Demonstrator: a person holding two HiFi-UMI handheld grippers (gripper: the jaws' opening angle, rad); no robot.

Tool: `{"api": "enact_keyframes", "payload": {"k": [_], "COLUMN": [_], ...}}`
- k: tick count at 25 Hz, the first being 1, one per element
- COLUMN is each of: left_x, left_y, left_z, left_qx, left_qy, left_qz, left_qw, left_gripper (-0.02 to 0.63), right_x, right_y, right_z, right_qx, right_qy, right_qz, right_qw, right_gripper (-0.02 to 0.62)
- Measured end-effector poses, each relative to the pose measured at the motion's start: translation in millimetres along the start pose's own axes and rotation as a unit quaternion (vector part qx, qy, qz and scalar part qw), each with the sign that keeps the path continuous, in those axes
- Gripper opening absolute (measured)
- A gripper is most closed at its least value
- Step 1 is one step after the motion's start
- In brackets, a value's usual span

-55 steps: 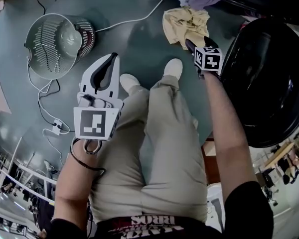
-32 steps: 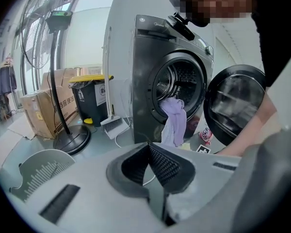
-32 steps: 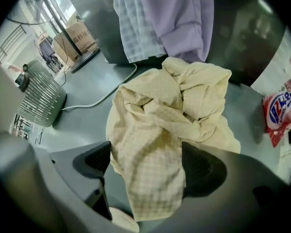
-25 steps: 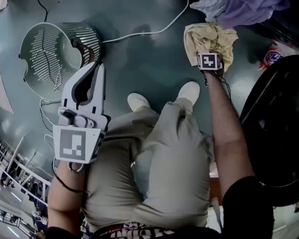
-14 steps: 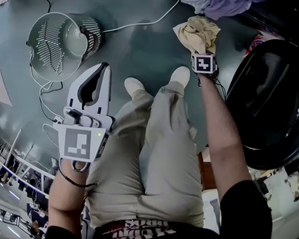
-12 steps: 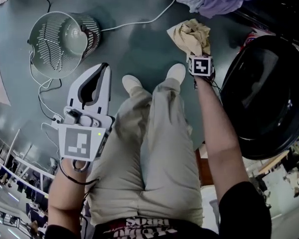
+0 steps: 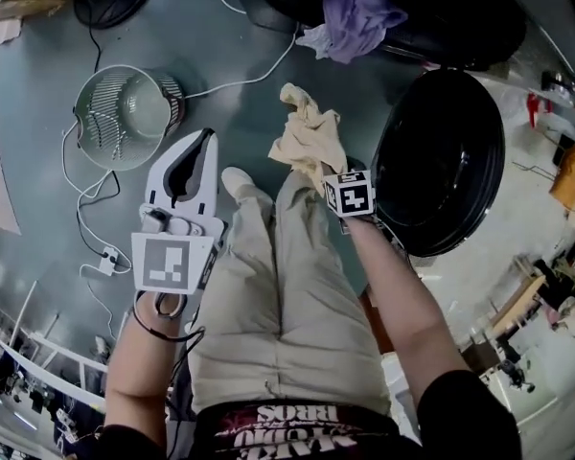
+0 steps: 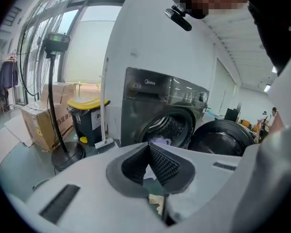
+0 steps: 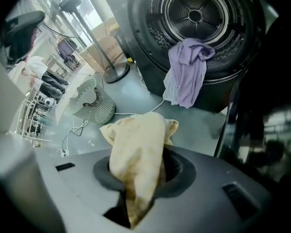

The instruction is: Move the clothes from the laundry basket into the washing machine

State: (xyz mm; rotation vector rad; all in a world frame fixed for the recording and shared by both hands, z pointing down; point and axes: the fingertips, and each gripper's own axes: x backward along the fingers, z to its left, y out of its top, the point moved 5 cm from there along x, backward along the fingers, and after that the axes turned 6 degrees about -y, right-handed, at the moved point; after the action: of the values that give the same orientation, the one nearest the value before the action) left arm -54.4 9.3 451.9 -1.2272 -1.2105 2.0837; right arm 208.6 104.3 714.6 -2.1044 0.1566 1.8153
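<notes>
Your right gripper point(image 9: 136, 191), whose jaws have just been closing, pinches the cream cloth point(image 9: 136, 147) by a bunched fold, evidently to carry it to the open washing machine point(image 9: 203, 13) ahead, the cloth hanging crumpled and limp, while your left gripper point(image 8: 150, 165) is fully closed on nothing.

Left gripper point(image 7: 203, 142) empty, jaws together; right gripper point(image 9: 137, 191) steeply downward, jaws tight on yellow cloth point(image 7: 307, 142).
</notes>
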Motion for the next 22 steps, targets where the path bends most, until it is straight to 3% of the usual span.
{"api": "enact_keyframes", "payload": {"k": [6,12,19,22], "left_x": [16,31,36,35], "left_y": [32,14,4,8], "left_z": [-17,-26,-51,-62], "left_qx": [-0.015,-0.036,-0.057,-0.065], "left_qy": [-0.012,-0.014,-0.03,-0.046], "left_qz": [-0.01,0.031,0.021,0.014], "left_qw": [0.9998,0.9988,0.9977,0.9967], "left_gripper": [0.003,0.003,0.003,0.005], "right_x": [71,148,263,303], "right_y": [-4,23,80,100], "right_z": [15,22,27,29], "right_qx": [0.001,0.027,0.051,0.061], "right_qy": [0.01,0.014,0.057,0.078], "right_qz": [-0.032,-0.106,-0.235,-0.267], "right_qw": [0.999,0.994,0.969,0.959], "right_gripper": [0.106,0.106,0.107,0.107]}}
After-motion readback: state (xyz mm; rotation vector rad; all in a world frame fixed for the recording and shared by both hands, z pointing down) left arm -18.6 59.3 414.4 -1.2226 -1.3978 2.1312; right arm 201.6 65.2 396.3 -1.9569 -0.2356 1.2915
